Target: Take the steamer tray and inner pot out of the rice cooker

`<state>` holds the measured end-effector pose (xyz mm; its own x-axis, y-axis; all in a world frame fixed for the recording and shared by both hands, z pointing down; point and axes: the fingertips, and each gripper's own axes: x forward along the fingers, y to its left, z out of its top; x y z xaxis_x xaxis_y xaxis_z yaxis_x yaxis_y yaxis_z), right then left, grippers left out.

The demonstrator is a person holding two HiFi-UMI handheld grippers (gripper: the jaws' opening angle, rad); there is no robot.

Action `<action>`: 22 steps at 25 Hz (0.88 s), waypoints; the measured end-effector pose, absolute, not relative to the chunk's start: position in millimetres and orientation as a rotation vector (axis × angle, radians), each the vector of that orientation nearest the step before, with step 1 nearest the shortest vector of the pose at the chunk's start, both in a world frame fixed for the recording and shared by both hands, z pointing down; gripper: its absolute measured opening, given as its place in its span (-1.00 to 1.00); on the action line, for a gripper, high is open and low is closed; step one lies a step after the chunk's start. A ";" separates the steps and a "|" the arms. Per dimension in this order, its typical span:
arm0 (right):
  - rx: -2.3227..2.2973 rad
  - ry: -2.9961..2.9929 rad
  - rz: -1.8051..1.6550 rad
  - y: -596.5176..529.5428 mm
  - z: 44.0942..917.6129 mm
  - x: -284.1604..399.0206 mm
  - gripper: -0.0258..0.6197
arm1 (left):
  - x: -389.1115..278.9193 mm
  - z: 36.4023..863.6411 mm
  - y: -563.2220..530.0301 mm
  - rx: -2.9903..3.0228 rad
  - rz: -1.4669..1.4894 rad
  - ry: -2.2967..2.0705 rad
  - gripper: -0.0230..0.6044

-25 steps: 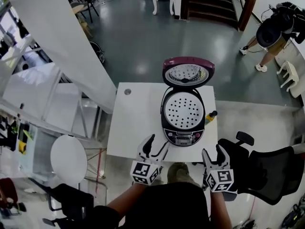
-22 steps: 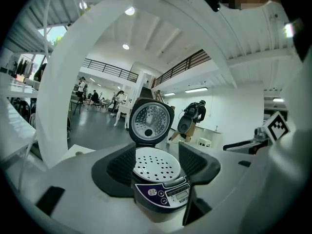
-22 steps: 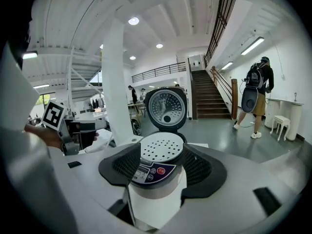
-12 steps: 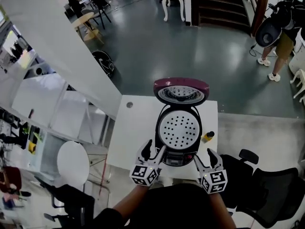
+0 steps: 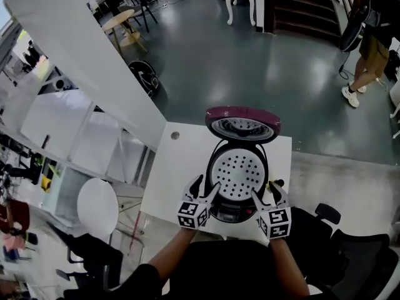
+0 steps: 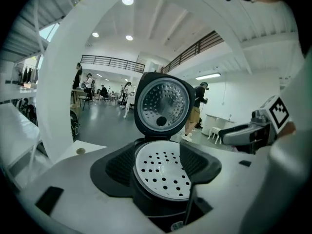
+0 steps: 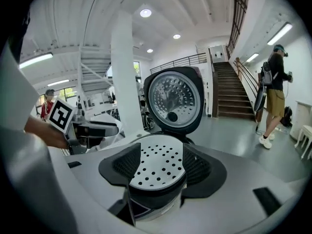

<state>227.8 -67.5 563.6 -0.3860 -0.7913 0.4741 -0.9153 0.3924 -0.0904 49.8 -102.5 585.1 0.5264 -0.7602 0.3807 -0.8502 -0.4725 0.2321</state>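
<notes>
The steamer tray sits flat in the mouth of the rice cooker, a white disc full of holes. I judge the inner pot lies under it, out of sight. The lid stands open at the back, so the way to the tray is free from above and from my side. The cooker rests on the white table, near the edge closest to me.

I have my left tool at the cooker's front left and my right tool at its front right, one on each side so that I can take the tray's rim from both sides at once. Each tool has its jaws wide apart and grips nothing; in both gripper views the tray shows framed between them. As far as I can tell, neither tool touches the cooker.

My forearms reach forward almost side by side, the tools angled a little inward toward the tray. Nothing is lifted yet: the tray must come out first, then the pot.
</notes>
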 end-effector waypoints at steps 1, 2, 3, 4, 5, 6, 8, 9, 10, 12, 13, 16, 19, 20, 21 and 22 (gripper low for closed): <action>1.473 -2.287 0.451 -74.3 563.4 224.4 -0.19 | 52.9 589.0 -107.1 2.390 0.345 -1.301 -0.07; 1.473 -2.274 0.427 -80.8 563.9 221.3 -0.19 | 55.7 593.8 -111.2 2.392 0.371 -1.276 -0.06; 1.473 -2.258 0.422 -85.9 566.9 219.2 -0.19 | 57.6 599.3 -114.7 2.385 0.393 -1.253 -0.06; 1.471 -2.238 0.428 -90.1 572.0 218.3 -0.19 | 58.9 605.4 -117.6 2.373 0.412 -1.234 -0.06; 1.467 -2.217 0.434 -93.8 577.8 218.6 -0.19 | 59.6 611.5 -120.4 2.360 0.430 -1.221 -0.06; 1.464 -2.200 0.436 -97.7 583.2 219.6 -0.19 | 60.3 617.2 -123.1 2.350 0.445 -1.211 -0.05; 1.464 -2.175 0.433 -105.3 591.3 222.8 -0.19 | 62.1 626.1 -127.9 2.346 0.475 -1.195 -0.05; 1.465 -2.161 0.437 -108.9 595.2 224.7 -0.19 | 63.4 629.3 -129.7 2.352 0.493 -1.184 -0.05; 1.466 -2.145 0.443 -112.6 600.0 227.0 -0.19 | 64.8 632.1 -131.5 2.359 0.514 -1.172 -0.05; 1.472 -2.104 0.454 -120.8 611.7 232.5 -0.19 | 67.5 637.0 -135.8 2.372 0.555 -1.150 -0.06; 1.474 -2.088 0.459 -124.5 617.5 234.0 -0.19 | 68.6 639.8 -137.9 2.377 0.573 -1.141 -0.05; 1.454 -2.048 0.492 -128.6 634.7 232.3 -0.19 | 70.7 649.5 -142.8 2.364 0.623 -1.110 -0.05; 1.430 -2.001 0.508 -131.5 648.7 230.0 -0.19 | 73.5 655.2 -147.6 2.348 0.682 -1.075 -0.05; 1.428 -1.992 0.513 -132.4 651.3 229.5 -0.19 | 74.6 655.7 -148.9 2.355 0.712 -1.070 -0.05; 1.430 -1.986 0.519 -133.5 653.3 229.1 -0.19 | 75.2 656.2 -150.0 2.364 0.743 -1.068 -0.05; 1.431 -1.979 0.522 -134.7 655.3 228.9 -0.19 | 75.3 657.2 -151.2 2.372 0.773 -1.067 -0.05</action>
